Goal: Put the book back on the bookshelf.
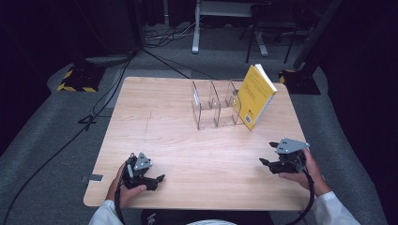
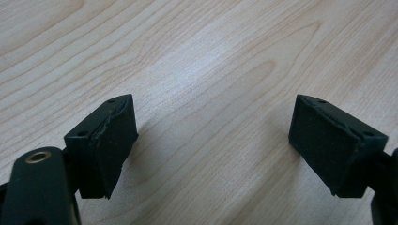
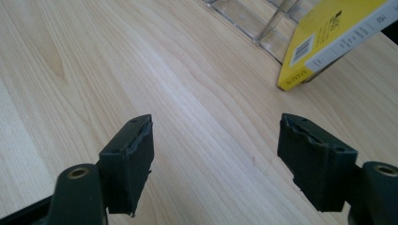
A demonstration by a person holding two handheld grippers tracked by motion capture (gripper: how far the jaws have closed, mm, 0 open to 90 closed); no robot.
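Both tongs, left [image 1: 157,180] and right [image 1: 267,153], gape empty; yellow book [image 1: 256,96] apparently leans on clear rack [image 1: 213,107].

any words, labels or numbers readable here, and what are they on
No text here can be read.
Yellow book: printed lines on its cover, too small and blurred to read.
Same book in the right gripper view: a barcode, a small square code and lines of print on a white strip, all too blurred to read.
Clear divider rack: small pale labels on the partitions, unreadable.
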